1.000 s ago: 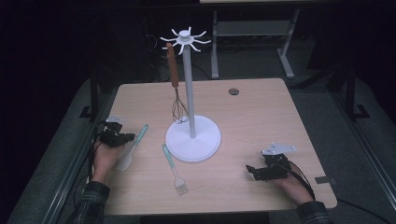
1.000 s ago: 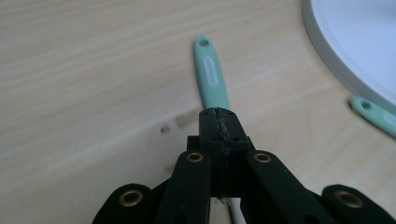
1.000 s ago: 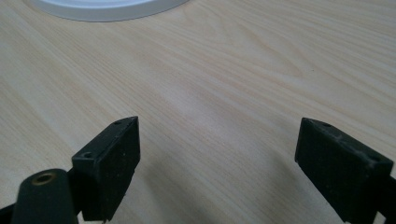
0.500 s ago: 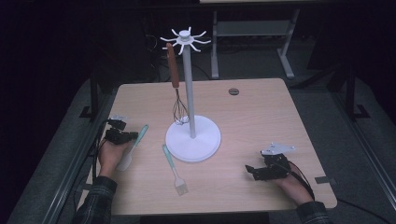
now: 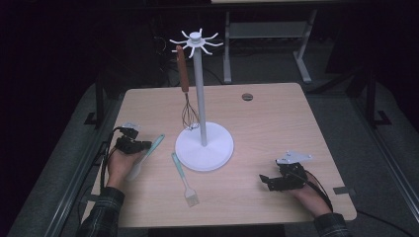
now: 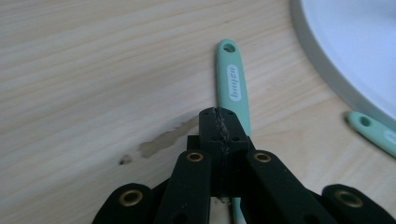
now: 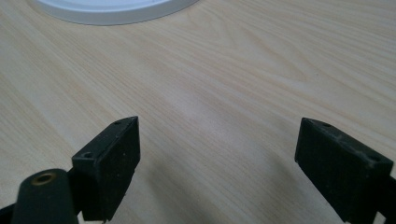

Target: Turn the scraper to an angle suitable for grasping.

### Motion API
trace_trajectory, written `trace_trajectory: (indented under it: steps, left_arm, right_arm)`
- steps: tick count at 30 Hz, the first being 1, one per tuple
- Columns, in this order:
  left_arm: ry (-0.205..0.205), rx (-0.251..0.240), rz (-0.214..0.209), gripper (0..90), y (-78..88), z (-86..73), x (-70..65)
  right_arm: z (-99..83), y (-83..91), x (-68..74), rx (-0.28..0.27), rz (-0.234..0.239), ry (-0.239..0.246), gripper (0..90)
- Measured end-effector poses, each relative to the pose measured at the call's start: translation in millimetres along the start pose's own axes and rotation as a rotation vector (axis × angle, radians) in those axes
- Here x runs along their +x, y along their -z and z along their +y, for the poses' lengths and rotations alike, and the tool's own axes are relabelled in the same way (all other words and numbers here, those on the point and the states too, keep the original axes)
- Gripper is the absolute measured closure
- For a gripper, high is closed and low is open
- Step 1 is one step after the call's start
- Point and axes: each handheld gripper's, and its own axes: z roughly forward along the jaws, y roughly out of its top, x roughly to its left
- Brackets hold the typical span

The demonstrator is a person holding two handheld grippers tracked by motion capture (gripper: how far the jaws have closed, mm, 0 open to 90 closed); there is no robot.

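A mint-handled spatula (image 5: 150, 150) lies on the table left of the white utensil stand (image 5: 204, 146). My left gripper (image 5: 144, 145) sits right over the spatula handle (image 6: 232, 84). Its jaws (image 6: 219, 114) are pressed together, and the handle runs underneath them, not between them. A mint basting brush (image 5: 182, 173) lies in front of the stand base. A brown-handled whisk (image 5: 185, 84) hangs from the stand's top hooks. My right gripper (image 5: 264, 180) rests at the table's front right. It (image 7: 217, 158) is open over bare wood with nothing between its pads.
The stand's tall pole (image 5: 198, 94) rises mid-table with spare hooks at its top. A small dark disc (image 5: 247, 97) lies near the far edge. The wooden table (image 5: 276, 123) drops off to dark floor on every side.
My left gripper has edged slightly right, onto the spatula handle. The right gripper has stayed still.
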Motion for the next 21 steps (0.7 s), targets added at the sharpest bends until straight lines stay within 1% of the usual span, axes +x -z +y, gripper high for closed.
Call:
trace_trajectory:
  steps: [2,4,5,6,7,8,10,11,12,13,15,16,17,18,19,20,21]
  left_arm:
    - [-0.018,0.006,-0.004,90.0,-0.4,0.9,-2.6]
    - [-0.012,0.001,-0.028,90.0,-2.3,1.0,-6.3]
    - [-0.024,0.008,-0.03,90.0,-2.3,1.5,-7.7]
    - [-0.026,0.009,-0.031,90.0,-2.7,2.0,-9.6]
    - [-0.044,0.025,-0.051,90.0,-3.1,2.7,-12.5]
    - [-0.057,0.025,-0.047,90.0,-3.4,2.8,-14.3]
    - [-0.053,0.022,-0.053,90.0,-3.6,3.1,-16.1]
    - [-0.06,0.025,-0.073,90.0,-4.4,3.1,-18.6]
    - [-0.06,0.025,-0.073,90.0,-4.4,3.1,-18.6]
    - [-0.071,0.027,-0.07,90.0,-4.2,3.1,-19.8]
    - [-0.081,0.035,-0.087,90.0,-4.4,3.2,-22.2]
    - [-0.092,0.032,-0.079,90.0,-4.5,3.2,-22.9]
    - [-0.089,0.034,-0.091,90.0,-4.4,3.0,-23.7]
    - [-0.094,0.035,-0.096,90.0,-4.3,3.0,-23.8]
    - [-0.101,0.04,-0.094,90.0,-3.8,2.9,-23.8]
    - [-0.094,0.035,-0.095,90.0,-3.7,2.8,-24.4]
    - [-0.106,0.032,-0.096,89.9,-3.1,3.0,-23.1]
  right_arm:
    - [0.1,-0.1,0.0,-0.002,0.001,0.002,14.2]
    - [0.2,-0.2,0.1,0.0,0.001,0.005,14.2]
    - [0.2,-0.2,0.0,0.0,0.001,0.005,14.2]
    - [0.2,-0.2,0.1,0.0,0.001,0.005,14.2]
    - [0.2,-0.1,0.3,-0.001,0.001,0.003,14.3]
    - [0.1,0.0,0.1,-0.001,0.0,0.004,14.2]
    - [-0.1,0.3,0.1,0.0,0.0,0.0,14.2]
    - [-0.1,0.4,0.1,-0.002,0.0,-0.002,14.2]
    - [-0.1,0.4,0.1,-0.002,0.0,-0.002,14.2]
    - [-0.1,0.4,-0.1,-0.003,-0.001,0.0,14.2]
    - [-0.1,0.6,-0.4,-0.003,-0.002,-0.001,14.3]
    - [-0.1,0.6,-0.4,-0.003,-0.002,-0.001,14.3]
    - [-0.1,0.6,-0.4,-0.002,-0.001,0.0,14.3]
    - [0.0,0.7,-0.4,-0.002,-0.001,-0.001,14.3]
    - [-0.1,0.7,-0.4,-0.004,-0.002,-0.001,14.2]
    - [-0.1,0.7,-0.4,-0.004,-0.002,-0.001,14.2]
    - [-0.1,0.7,-0.2,-0.002,-0.001,0.0,14.3]
